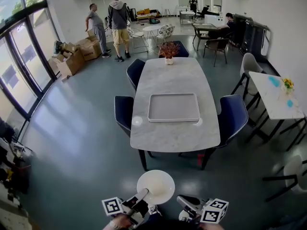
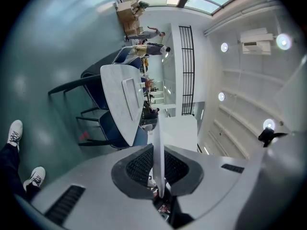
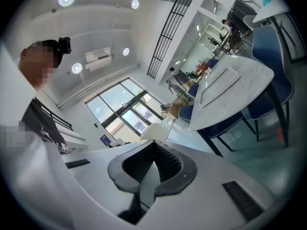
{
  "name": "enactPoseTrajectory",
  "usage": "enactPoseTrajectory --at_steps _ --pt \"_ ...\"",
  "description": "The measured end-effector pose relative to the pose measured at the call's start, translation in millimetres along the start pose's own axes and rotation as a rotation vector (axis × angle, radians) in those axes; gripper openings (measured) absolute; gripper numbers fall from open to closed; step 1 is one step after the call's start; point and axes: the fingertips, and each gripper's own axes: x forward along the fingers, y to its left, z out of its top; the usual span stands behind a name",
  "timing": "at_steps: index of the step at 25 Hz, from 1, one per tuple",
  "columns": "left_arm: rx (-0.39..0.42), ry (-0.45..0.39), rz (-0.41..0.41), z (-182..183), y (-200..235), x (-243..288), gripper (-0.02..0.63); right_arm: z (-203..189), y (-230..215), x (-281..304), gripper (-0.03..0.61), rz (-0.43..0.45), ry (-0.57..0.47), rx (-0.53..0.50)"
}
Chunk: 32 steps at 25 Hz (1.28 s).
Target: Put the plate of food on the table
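**White plate clamped at both rims, table well ahead**

White and glazed, the plate (image 1: 156, 185) hung between the two tongs, off the floor and short of the table (image 1: 175, 78). No food could be made out on it. The left tongs (image 1: 144, 193) were closed on its left rim. In the left gripper view the rim ran edge-on between the ribbed pads (image 2: 139, 166), with only a narrow gap left for it. The right tongs (image 1: 181, 200) met the opposite rim. In the right gripper view a white sliver, most likely that rim, sat nipped between jaws drawn nearly together. Both tongs pointed level.

The table lay well ahead of the tips, its near edge closest to them. A tray (image 1: 173, 120) sat on it beyond that edge. Chairs stood to either side of the line from the tongs to the table.

The plate looked stiff, smooth and breakable, probably ceramic, so the pads would have little friction on the glaze. A thin rim bite gives little hold against tipping, so a tilt by either tongs could let the plate pivot or slide out. The sound hold was the one shown, at opposite rim points with the pads well over the lip and the plate kept flat. It should be set down gently, since a knock on the stone top could chip it.
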Motion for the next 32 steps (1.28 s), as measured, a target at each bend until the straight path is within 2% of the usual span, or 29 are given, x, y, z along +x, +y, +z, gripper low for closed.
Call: enactPoseTrajectory --at_steps 17,32 --pt "-0.014 0.053 -0.011 89 19 -12 0.028 1 -4 86 0.011 -0.056 -0.045 0.021" --pt "-0.027 0.09 -0.034 134 25 -27 0.028 -3 4 132 0.011 -0.085 -0.079 0.012"
